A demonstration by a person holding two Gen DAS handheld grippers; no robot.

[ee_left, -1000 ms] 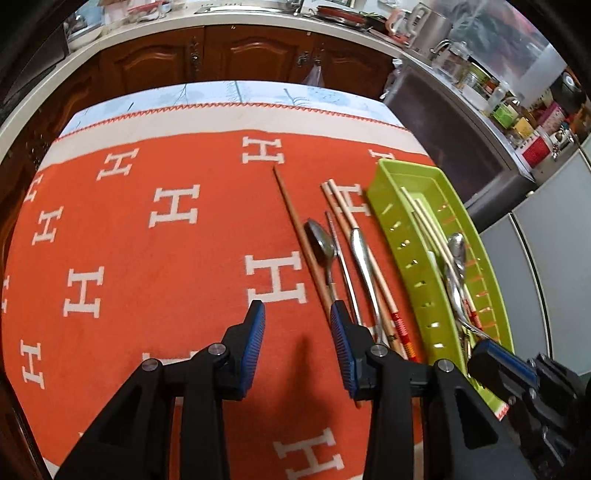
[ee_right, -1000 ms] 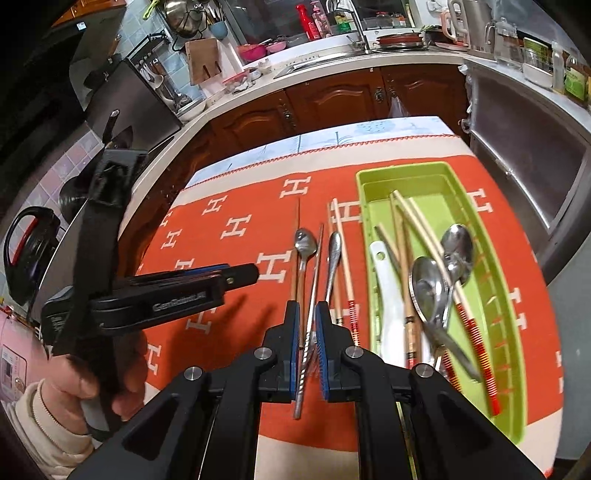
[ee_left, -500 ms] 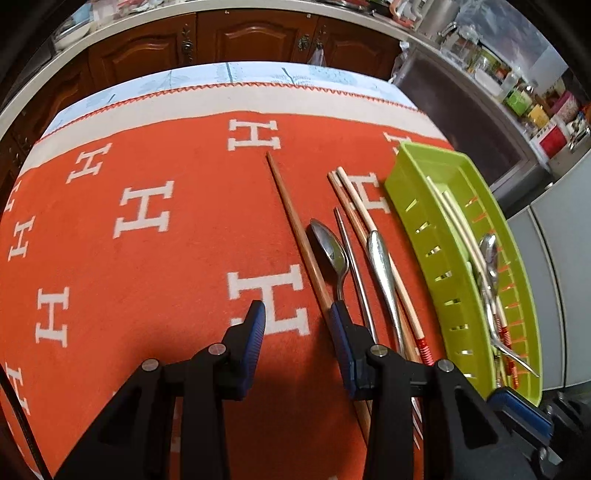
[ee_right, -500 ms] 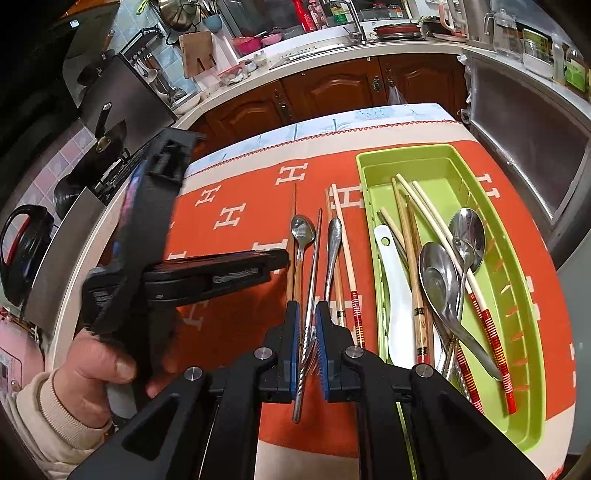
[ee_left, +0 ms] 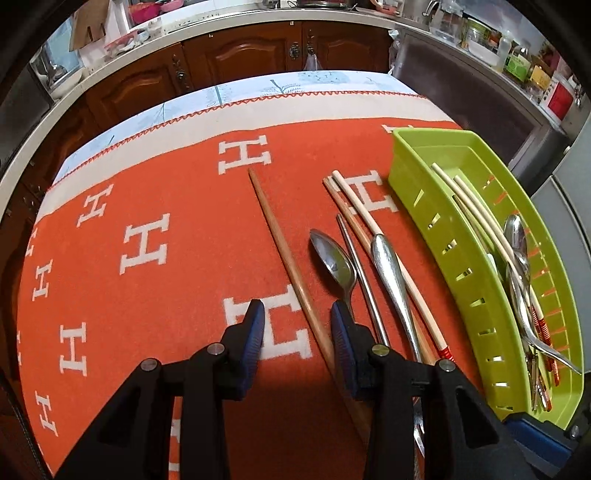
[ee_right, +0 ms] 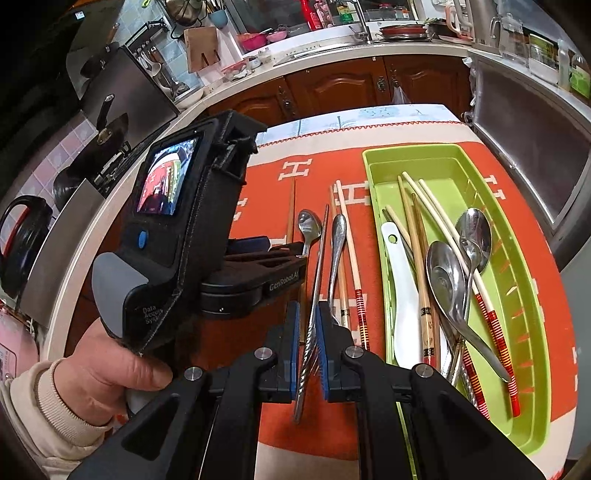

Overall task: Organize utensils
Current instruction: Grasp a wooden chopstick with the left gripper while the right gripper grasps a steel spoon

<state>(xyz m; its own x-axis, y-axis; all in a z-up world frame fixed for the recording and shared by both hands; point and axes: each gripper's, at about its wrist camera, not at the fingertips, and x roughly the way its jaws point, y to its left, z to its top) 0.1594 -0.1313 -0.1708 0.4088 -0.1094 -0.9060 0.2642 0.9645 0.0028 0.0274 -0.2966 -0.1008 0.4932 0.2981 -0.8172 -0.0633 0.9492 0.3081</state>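
Note:
A green tray (ee_left: 413,177) (ee_right: 524,258) holds chopsticks and spoons. On the orange cloth beside it lie a brown wooden chopstick (ee_left: 284,258), a small steel spoon (ee_left: 332,258) (ee_right: 309,225), a steel chopstick (ee_left: 360,273), a steel utensil handle (ee_left: 388,266) (ee_right: 338,236) and pale chopsticks (ee_left: 354,199). My left gripper (ee_left: 297,325) is open, low over the cloth, with the wooden chopstick between its fingers. My right gripper (ee_right: 307,332) is shut on the steel chopstick (ee_right: 317,273), gripping near its twisted end.
The orange cloth with white H marks (ee_left: 147,240) covers the table. Wooden cabinets (ee_left: 240,62) and a cluttered counter (ee_right: 332,33) run along the back. A steel appliance (ee_right: 532,140) stands at the right. The left hand and its gripper body (ee_right: 177,236) fill the left of the right wrist view.
My left gripper has moved right and forward, so the wooden chopstick now lies between its open fingers. My right gripper stays shut on the steel chopstick.

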